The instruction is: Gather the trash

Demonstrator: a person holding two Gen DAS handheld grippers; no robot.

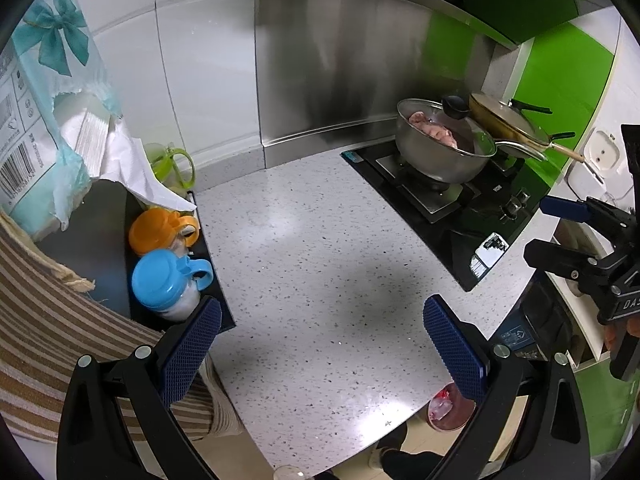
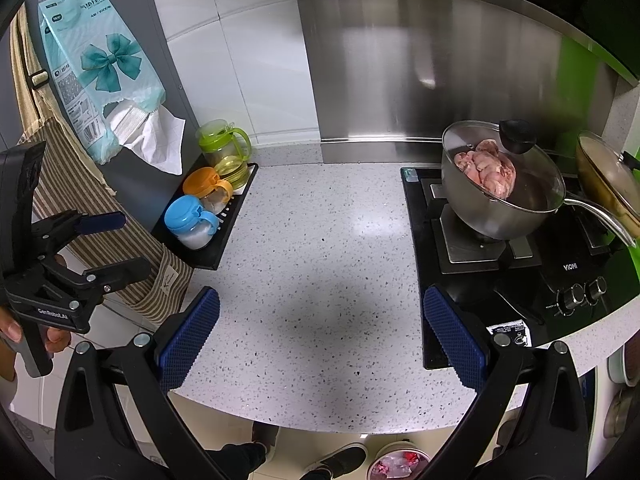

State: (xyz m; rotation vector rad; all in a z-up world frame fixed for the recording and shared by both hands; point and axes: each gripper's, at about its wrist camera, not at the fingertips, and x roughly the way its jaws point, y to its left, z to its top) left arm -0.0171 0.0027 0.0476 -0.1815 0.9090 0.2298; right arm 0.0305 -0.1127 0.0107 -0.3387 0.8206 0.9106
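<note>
While both claws hang wide open and empty, left gripper (image 1: 320,344) then right gripper (image 2: 320,344), over the bare speckled counter (image 2: 320,240), trash shows only in the floor bin (image 2: 396,466). Swinging right risks clipping the pot (image 2: 500,184).

Speckled countertop (image 2: 320,240): black tray (image 2: 212,248), hob (image 2: 520,280).
</note>
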